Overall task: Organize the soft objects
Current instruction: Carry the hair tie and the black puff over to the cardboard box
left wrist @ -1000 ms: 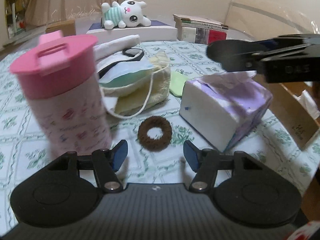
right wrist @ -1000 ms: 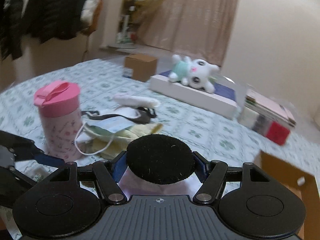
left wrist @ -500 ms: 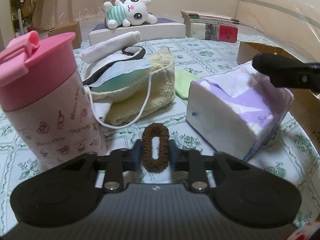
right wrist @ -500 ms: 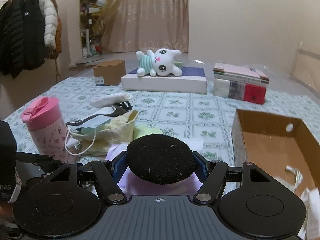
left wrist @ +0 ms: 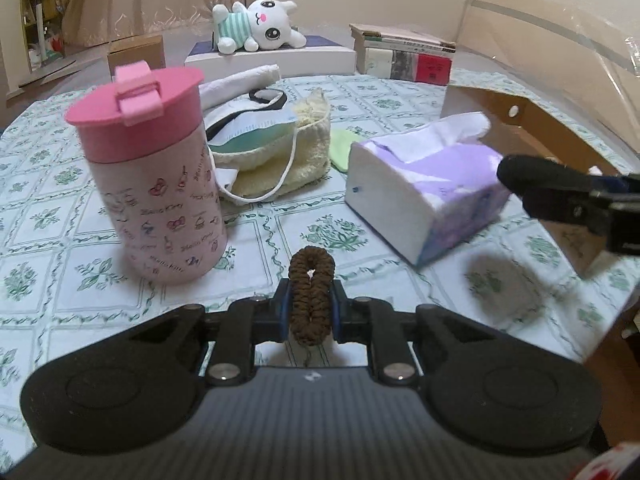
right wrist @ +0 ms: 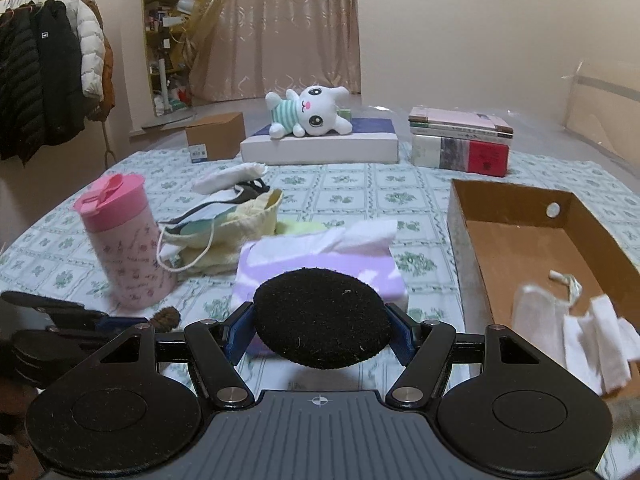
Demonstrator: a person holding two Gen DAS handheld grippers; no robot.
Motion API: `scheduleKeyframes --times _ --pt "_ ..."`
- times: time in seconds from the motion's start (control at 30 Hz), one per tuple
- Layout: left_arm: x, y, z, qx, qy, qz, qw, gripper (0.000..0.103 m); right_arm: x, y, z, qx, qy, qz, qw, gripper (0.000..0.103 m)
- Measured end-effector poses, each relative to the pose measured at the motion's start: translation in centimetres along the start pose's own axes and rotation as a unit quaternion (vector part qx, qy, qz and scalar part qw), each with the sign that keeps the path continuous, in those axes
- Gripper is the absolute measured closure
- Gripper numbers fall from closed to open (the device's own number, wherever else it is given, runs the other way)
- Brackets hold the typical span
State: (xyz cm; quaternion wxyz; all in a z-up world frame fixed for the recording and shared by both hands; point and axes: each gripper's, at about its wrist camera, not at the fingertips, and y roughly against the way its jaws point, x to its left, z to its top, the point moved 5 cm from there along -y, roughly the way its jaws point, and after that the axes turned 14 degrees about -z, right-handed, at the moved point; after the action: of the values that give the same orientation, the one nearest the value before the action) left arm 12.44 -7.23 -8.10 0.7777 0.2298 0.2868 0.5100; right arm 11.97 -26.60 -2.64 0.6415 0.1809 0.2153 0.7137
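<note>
Right wrist view gives me the table (right wrist: 360, 184), with the cardboard box (right wrist: 520, 248) at its right edge and the tissue pack (right wrist: 320, 256) mid-table. My right gripper (right wrist: 322, 320) clamps a black pad (right wrist: 322, 316). My left gripper (left wrist: 310, 308), jaws just closed, pinches the brown scrunchie (left wrist: 311, 296) near the front edge beside the pink cup (left wrist: 156, 176).

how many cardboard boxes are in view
2: an open cardboard tray at the table's right edge with white cloth items inside, and a small closed cardboard box at the far left beside the white platform. Others may be hidden.
</note>
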Motion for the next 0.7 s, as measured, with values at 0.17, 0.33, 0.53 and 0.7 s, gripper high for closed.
scheduleKeyframes --times 0.17,0.33,0.53,0.7 --pt "-1.1 2.3 0.1 -0.008 -0.001 -0.008 0.9999 0.086 -0.2 2.2 -0.6 -0.003 -0.007 -0.012 1.000 0.035" --pt "-2.2 4.6 0.3 -0.021 -0.006 -0.015 0.9997 0.086 -0.4 4.0 -1.3 -0.005 -0.011 -0.026 1.000 0.035" --pt "-2.8 6.5 0.1 -0.026 -0.004 -0.021 0.9994 0.086 -0.6 5.9 -1.9 -0.005 -0.018 -0.041 0.999 0.035" --pt "-3.1 7.6 0.0 -0.032 -0.003 -0.025 0.9992 0.087 -0.5 7.3 -1.6 -0.014 -0.018 -0.046 0.999 0.035"
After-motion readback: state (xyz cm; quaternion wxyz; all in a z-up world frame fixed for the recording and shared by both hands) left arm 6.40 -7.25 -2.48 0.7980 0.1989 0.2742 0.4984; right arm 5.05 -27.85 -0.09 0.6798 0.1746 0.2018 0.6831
